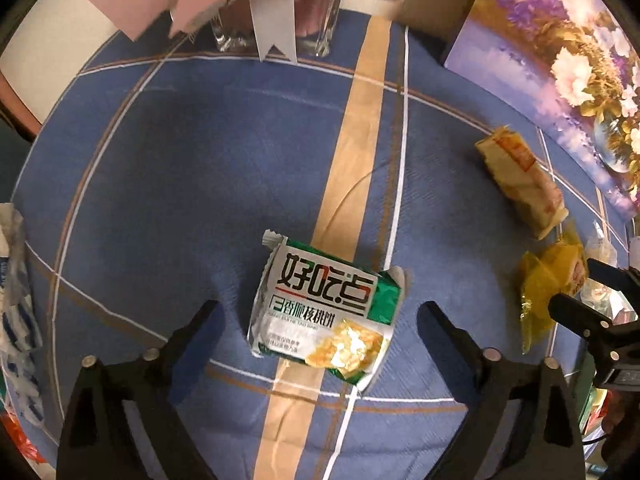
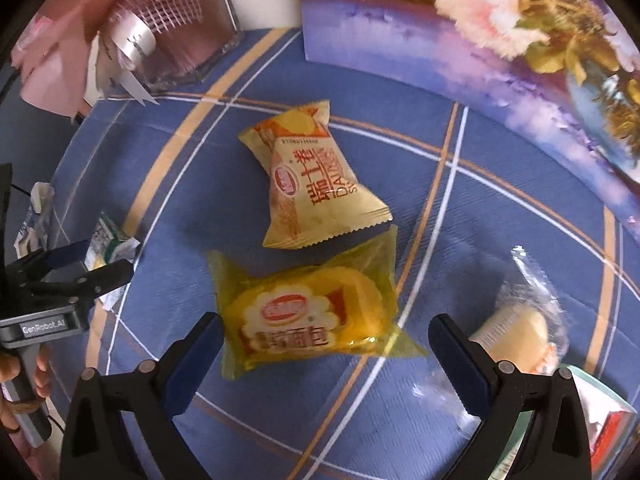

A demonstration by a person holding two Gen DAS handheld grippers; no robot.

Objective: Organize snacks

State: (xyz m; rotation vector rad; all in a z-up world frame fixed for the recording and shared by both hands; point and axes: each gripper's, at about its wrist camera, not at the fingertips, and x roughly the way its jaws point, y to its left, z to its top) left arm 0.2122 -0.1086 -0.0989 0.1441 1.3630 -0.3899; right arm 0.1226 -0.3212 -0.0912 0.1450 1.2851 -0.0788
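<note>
A green and white biscuit pack [image 1: 326,312] lies on the blue checked tablecloth [image 1: 200,168]. My left gripper [image 1: 320,312] is open with a finger on each side of it, just above the cloth. My right gripper [image 2: 326,328] is open around a yellow bread pack [image 2: 312,308]. A pale yellow Swiss roll pack [image 2: 316,176] lies just beyond it. A clear-wrapped yellow cake [image 2: 520,320] lies to the right. The left gripper shows at the left of the right wrist view [image 2: 108,264], and the right gripper at the right edge of the left wrist view [image 1: 572,284].
A flower painting [image 2: 480,32] leans at the back right. A clear glass vase with pink wrapping and white ribbon [image 2: 184,40] stands at the back. A blue and white wrapper [image 1: 16,300] lies at the far left. A red and white pack [image 2: 608,424] is at the right edge.
</note>
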